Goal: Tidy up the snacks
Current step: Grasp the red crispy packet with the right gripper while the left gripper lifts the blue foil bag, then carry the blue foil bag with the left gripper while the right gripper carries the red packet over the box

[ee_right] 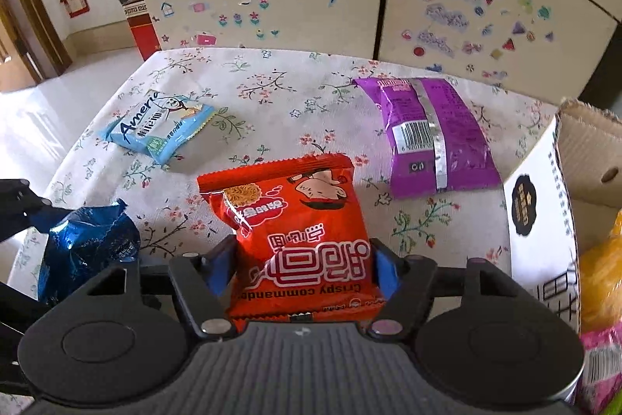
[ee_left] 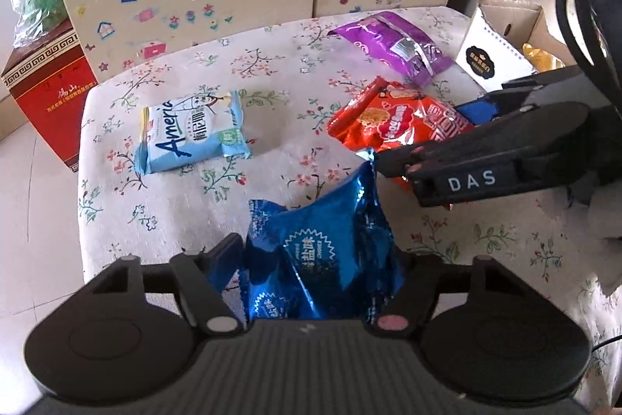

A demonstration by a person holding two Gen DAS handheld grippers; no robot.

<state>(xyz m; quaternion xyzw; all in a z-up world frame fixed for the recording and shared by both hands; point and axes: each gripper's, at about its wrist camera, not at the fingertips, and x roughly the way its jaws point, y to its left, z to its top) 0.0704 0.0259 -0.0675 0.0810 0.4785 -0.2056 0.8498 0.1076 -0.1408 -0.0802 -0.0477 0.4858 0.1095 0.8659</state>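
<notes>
- Table under a floral cloth.
- Light blue packet lies flat at its left.
- Purple packet lies flat at its far right, seam side up.
- Open cardboard box stands at its right edge.

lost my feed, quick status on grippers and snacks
Left gripper shut on blue packet. Right gripper shut on red packet. Box right, path unobstructed.

I'm seeing the cardboard box running off at 3 o'clock, and my right gripper covering part of the red packet.
</notes>
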